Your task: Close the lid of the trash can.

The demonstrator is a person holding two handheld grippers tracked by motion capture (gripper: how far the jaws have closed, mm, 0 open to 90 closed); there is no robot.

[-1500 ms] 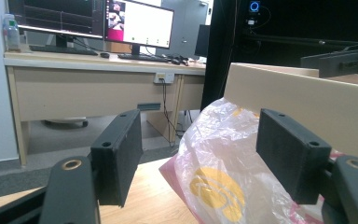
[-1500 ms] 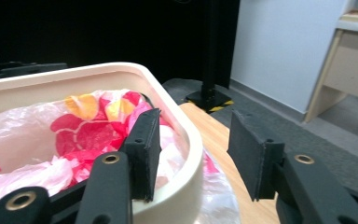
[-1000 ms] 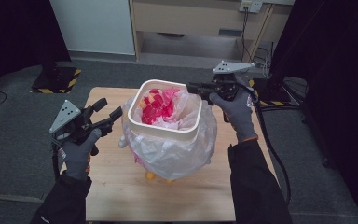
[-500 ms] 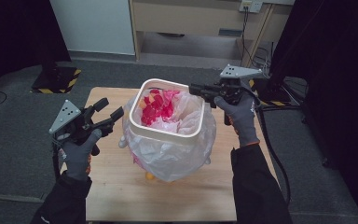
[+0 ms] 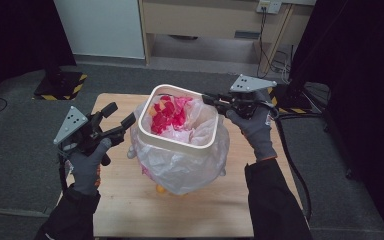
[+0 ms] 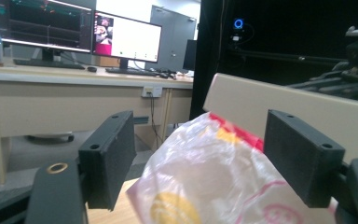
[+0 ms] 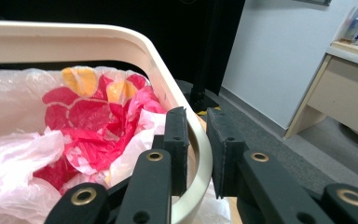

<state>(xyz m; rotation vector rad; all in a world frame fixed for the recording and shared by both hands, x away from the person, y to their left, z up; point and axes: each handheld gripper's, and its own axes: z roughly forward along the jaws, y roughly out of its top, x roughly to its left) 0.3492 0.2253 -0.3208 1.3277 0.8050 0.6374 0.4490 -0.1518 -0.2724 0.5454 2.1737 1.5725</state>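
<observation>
Right gripper [image 5: 211,99] clamped on the far-right rim of the cream bin [image 5: 177,145], one jaw inside, one outside, pinching rim and plastic together. Left gripper [image 5: 121,119] let go, jaws just spread wider, hovering just beside the bin's left side with nothing pressed between them; in the left gripper view, a bulge of clear bag [image 6: 214,177] between the pads but untouched. Since a second ago, bin tipped and lifted a little nearer the right hand. Probably means the liner's left edge is released, next tuck pending. Bin on the wooden table [image 5: 130,215], draped in the bag, red and yellow printed plastic [image 5: 167,115] bunched inside.
</observation>
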